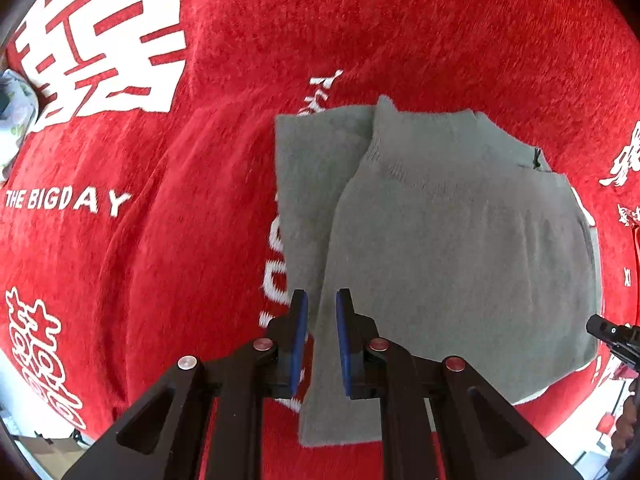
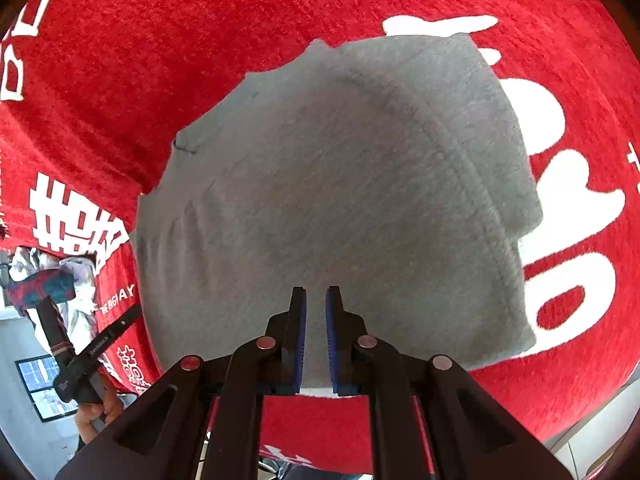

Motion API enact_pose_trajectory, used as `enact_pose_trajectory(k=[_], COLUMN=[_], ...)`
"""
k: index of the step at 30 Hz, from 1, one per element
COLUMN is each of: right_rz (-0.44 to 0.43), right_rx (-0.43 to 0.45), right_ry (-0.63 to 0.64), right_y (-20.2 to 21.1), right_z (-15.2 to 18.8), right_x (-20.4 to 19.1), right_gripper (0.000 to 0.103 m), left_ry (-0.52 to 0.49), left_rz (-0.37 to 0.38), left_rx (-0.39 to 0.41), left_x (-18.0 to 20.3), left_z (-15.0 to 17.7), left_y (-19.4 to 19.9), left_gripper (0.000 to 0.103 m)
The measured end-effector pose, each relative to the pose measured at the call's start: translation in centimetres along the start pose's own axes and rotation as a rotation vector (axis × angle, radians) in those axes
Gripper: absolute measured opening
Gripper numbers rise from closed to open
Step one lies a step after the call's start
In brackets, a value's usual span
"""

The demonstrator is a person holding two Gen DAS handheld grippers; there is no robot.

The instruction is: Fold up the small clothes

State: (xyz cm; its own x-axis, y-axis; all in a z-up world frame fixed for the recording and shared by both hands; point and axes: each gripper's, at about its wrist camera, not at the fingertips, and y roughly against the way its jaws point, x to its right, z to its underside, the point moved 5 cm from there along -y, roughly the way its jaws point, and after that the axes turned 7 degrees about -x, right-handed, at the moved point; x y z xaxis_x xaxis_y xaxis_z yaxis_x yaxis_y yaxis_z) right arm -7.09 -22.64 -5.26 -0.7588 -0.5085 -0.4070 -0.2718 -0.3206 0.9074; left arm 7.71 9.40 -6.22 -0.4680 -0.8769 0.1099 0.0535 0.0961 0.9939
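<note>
Left wrist view is showing the folded grey knit garment (image 1: 440, 240) lying flat on the red plush cloth (image 1: 160, 240), both grippers' jaws nearly closed, empty, so it is resting released.

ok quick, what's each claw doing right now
left claw: cannot be told, narrow gap over the grey top
right claw: closed at the grey top's hem, grip unclear
</note>
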Motion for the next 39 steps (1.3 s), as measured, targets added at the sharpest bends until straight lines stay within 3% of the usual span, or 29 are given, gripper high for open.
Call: enact_pose_trajectory(k=[11,12,13,14,15,17,24,28,33,39], right_rz=[-0.007,-0.008,-0.010,-0.015,-0.021,-0.026,-0.052,-0.072,-0.088,-0.152], right_rx=[-0.052,-0.057,-0.064,-0.070,-0.077,-0.083,-0.103,-0.118,-0.138,-0.183], right_ry=[0.065,0.073,0.083,0.090,0.094,0.097,0.142,0.194,0.227,0.155], right_y=[-2.1,-2.3,-2.6,-2.9,-3.2,-3.6,-5.0,-5.9,-7.1,-8.7], right_z=[2.3,2.4,2.7,2.9,3.1,3.3,4.4,5.5,7.0,8.6], right_x=[-3.3,-3.6,-4.1,-4.4,-4.8,-5.4,-7.8,-9.7,-11.2,-10.9], right_gripper=[0.011,0.011,0.012,0.015,0.019,0.042,0.046,0.082,0.083,0.083], left_ry=[0.008,0.012,0.014,0.022,0.026,-0.002,0.037,0.065,0.070,0.070], left_rz=[-0.029,-0.023,-0.016,-0.022,-0.039,-0.051,-0.061,-0.068,-0.101,-0.098], left_rx=[-0.049,-0.049,-0.052,-0.051,-0.033,-0.008,-0.006,-0.002,-0.011,-0.040], left_x=[-1.2,-1.3,-1.3,-1.5,-1.6,-1.5,-2.2,-3.1,-3.9,-4.3], left_z=[2.2,2.3,2.5,2.7,2.7,2.9,2.7,2.4,2.4,2.5], left_y=[-0.8,-0.8,-0.8,-0.7,-0.4,0.1,0.4,0.1,-0.3,-1.0], left_gripper=[0.017,0.024,0.068,0.102,0.103,0.103,0.103,0.103,0.103,0.103])
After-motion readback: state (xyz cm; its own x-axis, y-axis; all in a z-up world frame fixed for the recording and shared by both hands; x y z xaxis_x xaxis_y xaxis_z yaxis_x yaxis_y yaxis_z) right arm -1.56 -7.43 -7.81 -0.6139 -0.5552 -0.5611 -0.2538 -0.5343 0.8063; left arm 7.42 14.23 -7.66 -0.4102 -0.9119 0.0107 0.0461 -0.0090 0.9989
